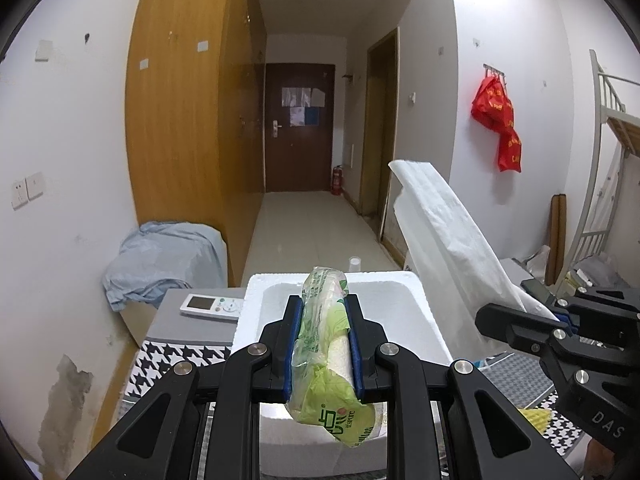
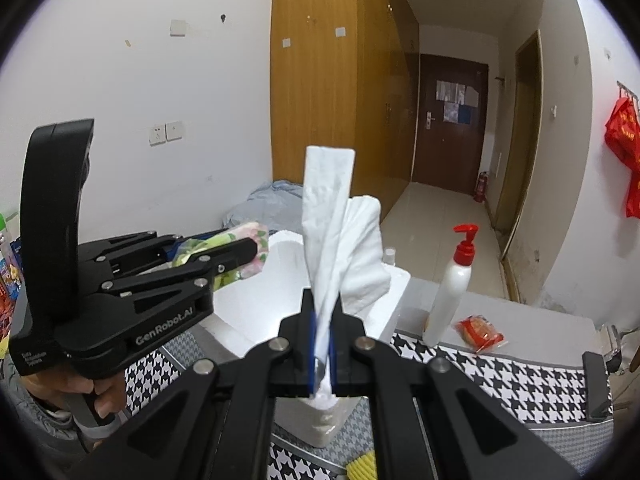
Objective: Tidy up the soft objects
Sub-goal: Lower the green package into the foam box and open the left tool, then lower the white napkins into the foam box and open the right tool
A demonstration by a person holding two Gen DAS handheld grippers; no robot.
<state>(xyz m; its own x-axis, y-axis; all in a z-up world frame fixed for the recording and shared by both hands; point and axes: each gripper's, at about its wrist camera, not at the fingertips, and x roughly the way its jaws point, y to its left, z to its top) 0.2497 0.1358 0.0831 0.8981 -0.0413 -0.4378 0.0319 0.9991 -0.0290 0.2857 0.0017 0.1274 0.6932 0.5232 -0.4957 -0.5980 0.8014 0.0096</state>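
White walls, a long wooden wardrobe (image 1: 180, 100) and a dark door (image 1: 299, 128) at the end of the hallway make up the backdrop. Up front is a table with a black-and-white houndstooth cloth (image 2: 500, 376), and a white foam box (image 1: 332, 312) sits on it.

Left gripper (image 1: 325, 344) is clamped on a pack of tissues (image 1: 326, 352) in a green printed plastic wrapper. The pack runs lengthwise between the two blue pads, sticking out past the fingertips toward the box and bulging out at the near end too, lower down toward the camera. It's up in the air over the open foam box, not resting on anything. From the right wrist view you can see the same gripper (image 2: 256, 256) coming in from the left, with the person's hand (image 2: 96, 392) wrapped around its handle.

Right gripper (image 2: 322, 344) is squeezed fully closed on a white tissue sheet (image 2: 332, 232). The sheet is pinched thin between the pads, then fans out and stands up above the fingertips, twisted, with one tall strip and a wider crumpled flap to its right. It's also above the foam box area, just beside the left gripper.

Other stuff on the table: a white pump bottle with a red top (image 2: 452, 280), a small red snack packet (image 2: 480, 334), a remote control (image 1: 212, 306) left of the box, and a bit of yellow sponge (image 2: 362, 466) at the near edge. A bluish cloth heap (image 1: 164, 258) sits against the wall and red bags (image 1: 498, 120) hang on a hook.
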